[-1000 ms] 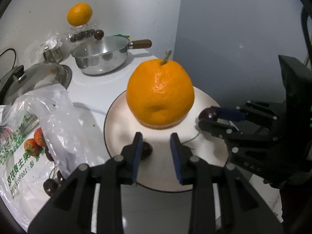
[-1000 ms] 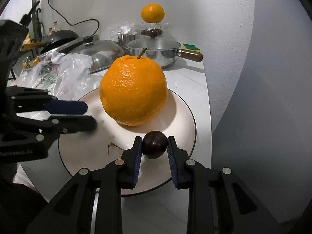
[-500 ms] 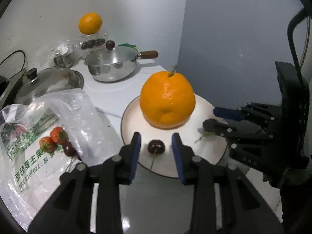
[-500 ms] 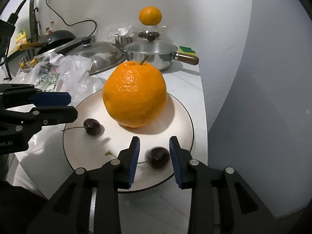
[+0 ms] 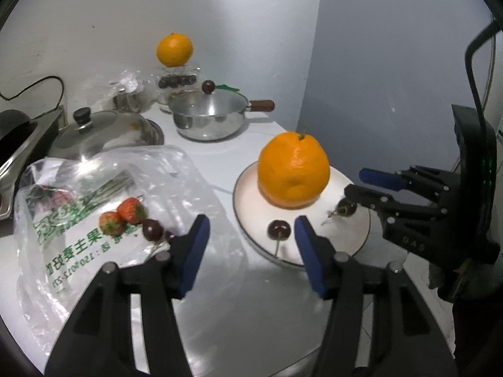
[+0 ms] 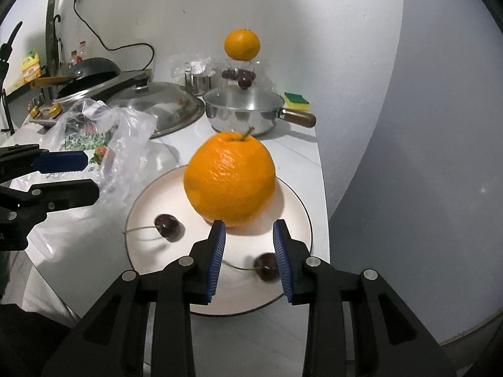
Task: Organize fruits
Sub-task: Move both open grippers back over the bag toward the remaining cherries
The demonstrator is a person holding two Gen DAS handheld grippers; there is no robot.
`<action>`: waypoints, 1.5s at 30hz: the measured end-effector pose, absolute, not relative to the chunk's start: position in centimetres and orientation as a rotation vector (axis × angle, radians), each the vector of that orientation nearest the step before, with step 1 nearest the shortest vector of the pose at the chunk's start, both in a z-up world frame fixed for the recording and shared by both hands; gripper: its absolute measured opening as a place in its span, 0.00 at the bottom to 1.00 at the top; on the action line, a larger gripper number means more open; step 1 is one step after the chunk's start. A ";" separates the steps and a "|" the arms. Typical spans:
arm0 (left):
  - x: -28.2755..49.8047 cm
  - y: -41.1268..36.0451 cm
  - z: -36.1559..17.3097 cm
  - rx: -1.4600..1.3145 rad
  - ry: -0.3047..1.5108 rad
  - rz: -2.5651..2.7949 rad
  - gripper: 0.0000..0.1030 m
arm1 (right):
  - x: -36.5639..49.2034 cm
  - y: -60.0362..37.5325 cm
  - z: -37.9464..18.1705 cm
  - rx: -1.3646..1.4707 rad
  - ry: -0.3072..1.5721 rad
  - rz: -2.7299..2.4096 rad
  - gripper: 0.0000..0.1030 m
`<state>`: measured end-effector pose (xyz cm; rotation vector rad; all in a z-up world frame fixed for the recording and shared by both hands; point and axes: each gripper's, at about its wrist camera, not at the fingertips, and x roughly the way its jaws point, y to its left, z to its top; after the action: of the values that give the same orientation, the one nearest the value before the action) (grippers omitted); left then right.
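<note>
A large orange [image 5: 294,171] [image 6: 230,178] sits on a white plate [image 5: 314,245] [image 6: 157,201]. Two dark cherries lie on the plate: one [image 5: 278,230] [image 6: 167,224] near the left rim, one [image 6: 266,266] [image 5: 345,209] between my right gripper's fingers. My left gripper [image 5: 250,235] is open and empty, above the counter between the plate and a plastic bag [image 5: 94,207] [image 6: 103,138] holding strawberries [image 5: 130,211] and cherries [image 5: 152,230]. My right gripper [image 6: 249,235] is open just above the plate's near edge.
A steel pan with wooden handle [image 5: 210,119] [image 6: 248,110], a pot lid [image 5: 103,132] and a glass jar of cherries topped by a second orange [image 5: 174,49] [image 6: 242,45] stand at the back. The wall [image 6: 408,125] borders the counter on the right.
Both grippers let go of their cherries onto the plate and opened. The left gripper has drawn back and swung left toward the bag. The right gripper has drawn back slightly.
</note>
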<state>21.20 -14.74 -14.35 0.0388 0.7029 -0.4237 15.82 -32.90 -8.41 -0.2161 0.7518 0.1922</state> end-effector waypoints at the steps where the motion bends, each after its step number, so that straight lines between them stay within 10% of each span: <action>1: 21.1 -14.4 -14.3 0.036 0.699 -0.421 0.56 | 15.7 -32.6 -8.2 -0.220 0.748 0.194 0.32; 45: 18.9 0.6 -16.6 -0.106 0.695 -0.232 0.56 | 16.5 -15.8 -8.5 -0.311 0.766 0.441 0.32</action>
<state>18.95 0.64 -16.65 -0.1059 0.6951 -0.2321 16.48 -15.78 -8.48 -0.3112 0.7664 0.4413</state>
